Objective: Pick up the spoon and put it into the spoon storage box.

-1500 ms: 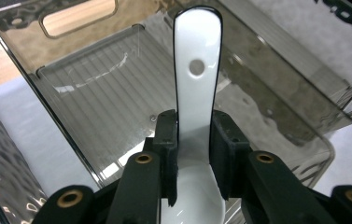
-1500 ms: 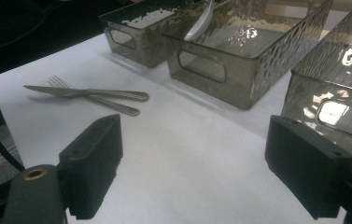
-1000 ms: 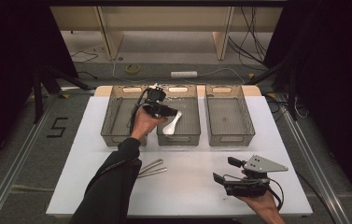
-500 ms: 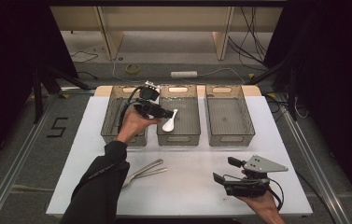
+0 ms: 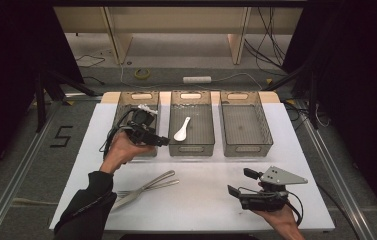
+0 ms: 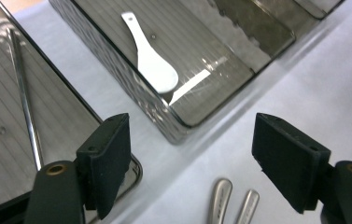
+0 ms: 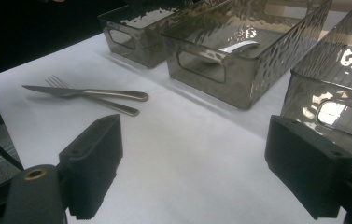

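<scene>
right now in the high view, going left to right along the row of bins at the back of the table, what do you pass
left bin with the left gripper over its front part → middle bin with the white spoon lying in it → right bin

In the high view, the fork [image 5: 126, 194] and knife [image 5: 148, 186] run under the person's left sleeve [image 5: 83, 210], so their far ends are hidden. The left gripper [image 5: 148, 136] covers part of the left bin [image 5: 122, 107]. The right hand [image 5: 281, 222] is cut off by the bottom edge.

In the left gripper view, two handle tips [image 6: 232, 203] are cut off by the bottom edge, and a thin metal rod [image 6: 23, 100] in the left bin is hidden at its lower end behind the jaw.

In the right gripper view, the spoon [image 7: 239, 45] shows as a blurred pale streak through the rippled bin wall [image 7: 225, 70].
</scene>
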### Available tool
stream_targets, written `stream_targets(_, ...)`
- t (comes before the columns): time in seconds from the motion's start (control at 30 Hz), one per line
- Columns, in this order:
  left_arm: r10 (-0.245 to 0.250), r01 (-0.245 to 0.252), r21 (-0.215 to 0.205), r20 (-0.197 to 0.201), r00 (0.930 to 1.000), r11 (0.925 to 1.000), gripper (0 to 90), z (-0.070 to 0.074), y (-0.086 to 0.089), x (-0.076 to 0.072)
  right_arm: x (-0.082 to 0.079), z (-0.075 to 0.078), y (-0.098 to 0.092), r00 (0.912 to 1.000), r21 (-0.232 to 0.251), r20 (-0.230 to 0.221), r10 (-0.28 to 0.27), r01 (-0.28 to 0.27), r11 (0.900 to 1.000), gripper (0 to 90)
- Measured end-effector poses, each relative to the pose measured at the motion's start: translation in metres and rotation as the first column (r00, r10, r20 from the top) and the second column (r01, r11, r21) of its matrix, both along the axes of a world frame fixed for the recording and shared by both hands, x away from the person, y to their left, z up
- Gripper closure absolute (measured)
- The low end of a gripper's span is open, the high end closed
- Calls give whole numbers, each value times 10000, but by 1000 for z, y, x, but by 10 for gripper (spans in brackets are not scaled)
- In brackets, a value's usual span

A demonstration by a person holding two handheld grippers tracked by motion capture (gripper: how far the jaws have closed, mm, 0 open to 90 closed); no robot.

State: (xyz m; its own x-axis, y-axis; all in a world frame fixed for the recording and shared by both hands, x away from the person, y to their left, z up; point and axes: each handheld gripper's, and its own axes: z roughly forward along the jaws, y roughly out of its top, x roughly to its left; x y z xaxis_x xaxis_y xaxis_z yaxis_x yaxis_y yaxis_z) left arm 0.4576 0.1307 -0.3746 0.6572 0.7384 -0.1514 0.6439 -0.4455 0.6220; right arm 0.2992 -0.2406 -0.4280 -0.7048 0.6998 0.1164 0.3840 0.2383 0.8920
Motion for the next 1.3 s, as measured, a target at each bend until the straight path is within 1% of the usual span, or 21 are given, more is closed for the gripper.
stream_targets(0.07, -59, 60, 203, -47, 10000, 9998, 264, -2, 2, -3, 0, 0, 0, 10000, 20, -13, -1, 1, 10000, 201)
stream_targets(0.1, -36, 37, 202, -49, 10000, 9998, 260, -3, 2, -5, 0, 0, 0, 10000, 21, -4, -6, 6, 10000, 201)
stream_targets(0.2, -212, 216, 460, -87, 9997, 9987, 247, -6, 7, -13, 0, 0, -1, 10000, 51, -25, -43, 43, 10000, 201)
stream_targets(0.33, -259, 261, 376, -53, 9997, 9990, 225, -8, 13, -21, 0, 0, -1, 10000, 33, 14, -38, 38, 10000, 201)
stream_targets(0.5, -318, 321, 446, -90, 9995, 9985, 207, -8, 18, -27, 0, 0, -1, 10000, 52, 15, -36, 36, 10000, 200)
stream_targets(0.6, -437, 452, 597, -266, 9987, 9972, 205, -9, 17, -30, 0, 1, -1, 10000, 87, 23, -35, 35, 10000, 200)
stream_targets(0.67, -512, 541, 818, -371, 9980, 9952, 202, -11, 17, -31, 0, 1, -2, 10000, 93, 32, -42, 42, 9999, 200)
stream_targets(0.73, -473, 523, 1101, -477, 9977, 9925, 201, -14, 17, -32, 0, 1, -2, 10000, 85, 39, -41, 41, 10000, 200)
stream_targets(0.83, -553, 642, 1251, -731, 9958, 9901, 200, -17, 18, -34, 0, 1, -2, 10000, 73, 70, -25, 25, 10000, 200)
stream_targets(0.97, -542, 668, 1572, -832, 9951, 9853, 201, -21, 20, -36, 0, 0, -3, 10000, 88, 41, -42, 41, 10000, 200)
stream_targets(1.03, -516, 656, 1573, -920, 9944, 9854, 201, -23, 21, -37, 0, 0, -4, 10000, 110, 45, -46, 45, 9999, 200)
stream_targets(1.17, -622, 818, 1710, -1172, 9912, 9819, 204, -27, 22, -39, 0, 0, -4, 10000, 122, 30, -21, 21, 9999, 200)
stream_targets(1.3, -583, 825, 1884, -1301, 9898, 9786, 213, -29, 23, -42, 0, 0, -4, 10000, 149, 26, -3, 3, 9999, 200)
